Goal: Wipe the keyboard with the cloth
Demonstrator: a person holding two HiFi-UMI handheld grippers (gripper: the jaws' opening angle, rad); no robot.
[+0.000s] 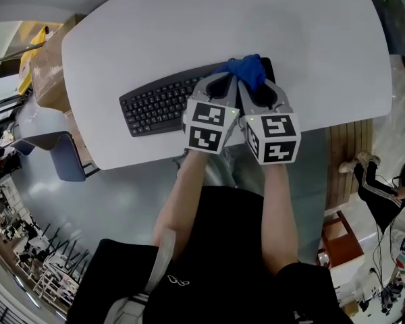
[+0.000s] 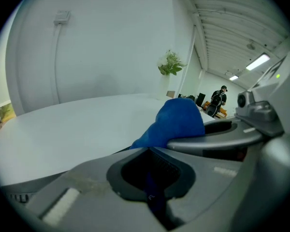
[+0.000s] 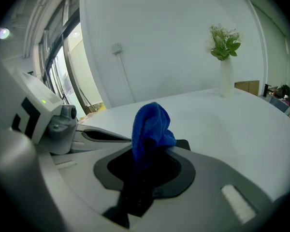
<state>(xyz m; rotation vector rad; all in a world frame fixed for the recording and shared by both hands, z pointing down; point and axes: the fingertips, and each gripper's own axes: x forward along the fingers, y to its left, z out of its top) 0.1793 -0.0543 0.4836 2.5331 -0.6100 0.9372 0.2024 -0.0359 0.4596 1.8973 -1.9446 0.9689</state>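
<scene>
— What sits furthest left?

— One cardboard box (image 1: 44, 69), just off the left edge of the desk (image 1: 189, 32). I cannot tell what is in it.

— And the keyboard?

— One black keyboard (image 1: 158, 105), keys up, near the desk's near edge. Its long axis runs left to right along that edge, and its left end lies a little closer to the edge than its right.

— How many tongs, and how do they stand?

— Two, side by side over the keyboard's right end. The left tongs (image 1: 223, 85) are closed, with a thin blue strip caught in the seam between the jaws. The right tongs (image 1: 256, 92) are clamped on the cloth, which bunches up out of them.

— So where is the cloth?

— One blue cloth (image 1: 248, 69), crumpled at the tips of both tongs, on the right end of the keyboard.

— Anything further right?

— One white vase with green sprigs (image 3: 225, 79), well apart, towards the desk's far right corner.
</scene>
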